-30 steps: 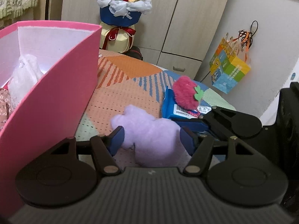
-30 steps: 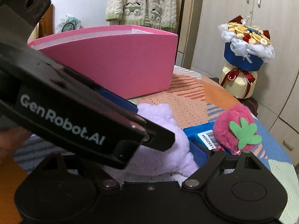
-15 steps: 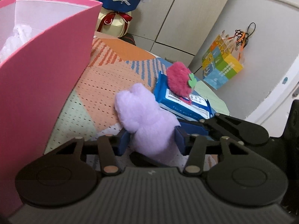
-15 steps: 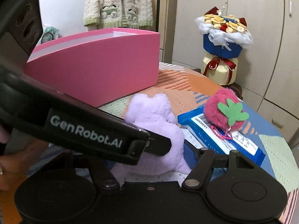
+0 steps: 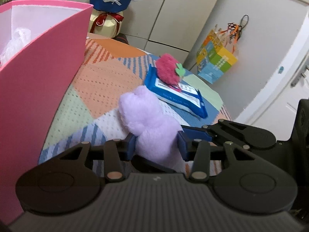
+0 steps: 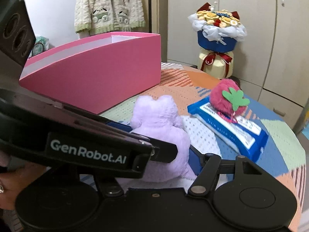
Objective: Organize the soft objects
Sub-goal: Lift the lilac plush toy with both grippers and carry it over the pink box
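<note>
left gripper (image 5: 157, 145) closing, pads pinching purple plush (image 5: 148, 116) | right gripper (image 6: 166, 154) closing beside it, contact unclear | squeeze gently, lift toward pink box (image 5: 38, 73)

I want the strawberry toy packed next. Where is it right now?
The strawberry toy lies on top of the blue wipes pack, on the patterned tablecloth, to the right of the purple plush in both views and beyond it, away from the pink box.

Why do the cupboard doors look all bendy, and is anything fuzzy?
Left wrist view: the fisheye lens curves the cupboard doors and white door near the edges; the purple plush looks soft and slightly blurred. Right wrist view: the blue packet is smeared, and its print is hard to read.
</note>
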A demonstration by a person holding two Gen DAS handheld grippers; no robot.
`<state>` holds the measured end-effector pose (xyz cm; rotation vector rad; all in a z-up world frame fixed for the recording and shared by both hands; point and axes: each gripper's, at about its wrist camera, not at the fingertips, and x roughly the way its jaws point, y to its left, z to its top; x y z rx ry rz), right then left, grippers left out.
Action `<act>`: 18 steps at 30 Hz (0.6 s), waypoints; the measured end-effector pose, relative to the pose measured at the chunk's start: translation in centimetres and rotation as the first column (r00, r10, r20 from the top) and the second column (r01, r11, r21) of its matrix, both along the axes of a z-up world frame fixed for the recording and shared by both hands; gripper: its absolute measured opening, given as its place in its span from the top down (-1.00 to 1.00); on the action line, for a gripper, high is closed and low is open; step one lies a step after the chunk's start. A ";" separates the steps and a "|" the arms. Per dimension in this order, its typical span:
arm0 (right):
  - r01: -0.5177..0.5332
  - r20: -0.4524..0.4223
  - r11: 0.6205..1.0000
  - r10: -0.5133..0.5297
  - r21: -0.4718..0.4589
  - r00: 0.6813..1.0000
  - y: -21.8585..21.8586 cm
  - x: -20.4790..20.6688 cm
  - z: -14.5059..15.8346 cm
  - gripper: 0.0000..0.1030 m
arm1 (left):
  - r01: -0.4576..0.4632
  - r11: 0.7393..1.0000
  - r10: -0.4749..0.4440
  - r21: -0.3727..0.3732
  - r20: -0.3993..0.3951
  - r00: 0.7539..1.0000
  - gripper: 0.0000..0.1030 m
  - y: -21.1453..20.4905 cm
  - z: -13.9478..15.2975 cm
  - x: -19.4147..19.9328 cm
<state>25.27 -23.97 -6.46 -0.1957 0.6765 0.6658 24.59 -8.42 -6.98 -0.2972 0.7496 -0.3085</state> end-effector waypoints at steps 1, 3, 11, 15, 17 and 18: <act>0.016 -0.008 1.000 -0.016 -0.001 1.000 0.0 -0.5 0.1 -0.38 | 0.012 1.000 -0.012 -0.002 -0.005 1.000 0.16 0.0 0.0 -0.3; 0.050 -0.036 0.999 -0.050 0.002 0.998 -0.1 -1.3 0.1 -0.38 | 0.038 0.999 -0.038 0.001 -0.015 0.999 0.16 0.0 0.1 -0.9; 0.160 -0.071 0.987 -0.157 0.032 0.985 -0.2 -5.4 0.6 -0.39 | 0.128 0.992 -0.128 0.021 -0.024 0.992 0.17 -0.2 0.8 -4.1; 0.167 -0.033 0.985 -0.166 0.051 0.986 -0.2 -8.2 0.5 -0.40 | 0.170 0.985 -0.170 0.019 -0.023 0.985 0.19 0.4 1.4 -6.2; 0.174 -0.037 0.981 -0.172 0.088 0.984 -0.4 -9.2 0.3 -0.40 | 0.191 0.981 -0.190 0.030 -0.017 0.982 0.22 0.7 1.6 -7.2; 0.181 -0.042 0.977 -0.177 0.108 0.983 -0.5 -9.7 0.2 -0.40 | 0.198 0.979 -0.198 0.040 -0.014 0.980 0.22 0.7 1.7 -7.6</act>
